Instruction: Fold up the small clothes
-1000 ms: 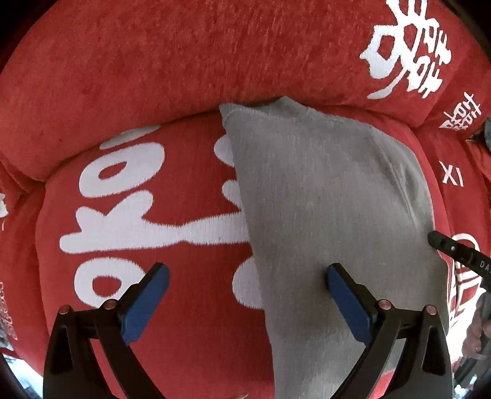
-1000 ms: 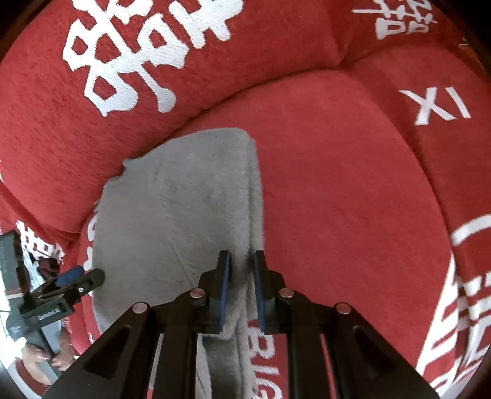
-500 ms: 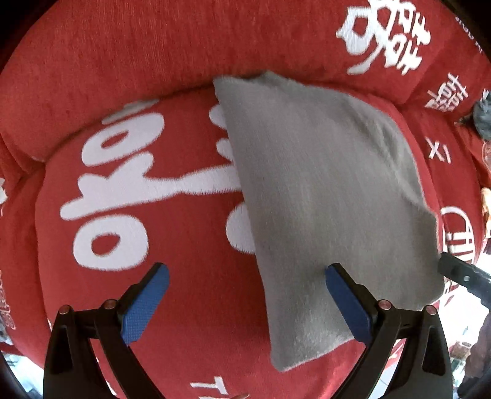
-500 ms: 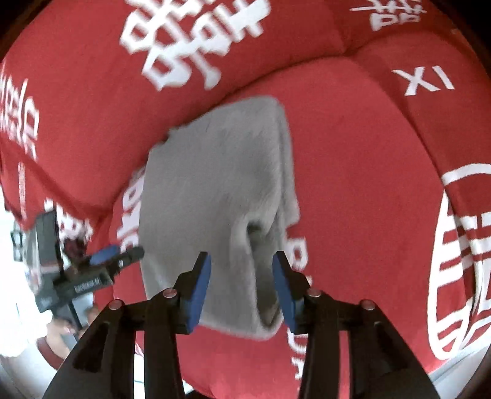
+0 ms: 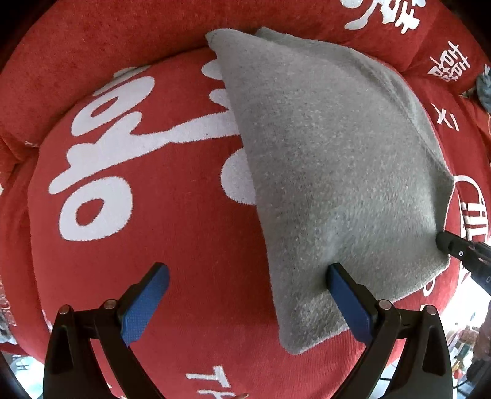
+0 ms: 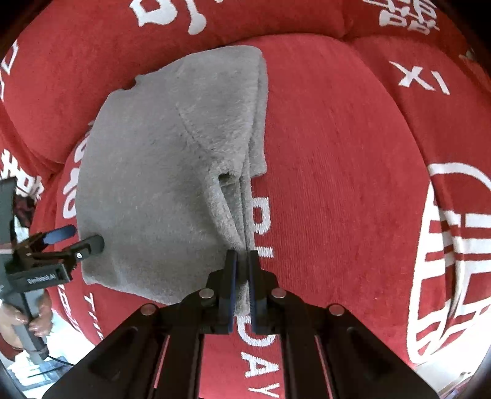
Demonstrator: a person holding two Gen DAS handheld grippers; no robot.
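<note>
grey garment (image 6: 153,172) part-folded on red sofa (image 6: 337,153); right claw (image 6: 242,261) clamped on its edge, left claw (image 5: 245,294) apart; folding unfinished.

A red plush sofa seat cushion (image 5: 172,251) fills most of both views, woven with large white lettering — rounded characters on the left, "XI" (image 6: 422,80) farther right. Behind it runs a red back cushion (image 5: 101,61) bearing white Chinese characters (image 6: 405,15). A white circular emblem (image 6: 454,257) marks the neighbouring seat cushion — striped inside.
</note>
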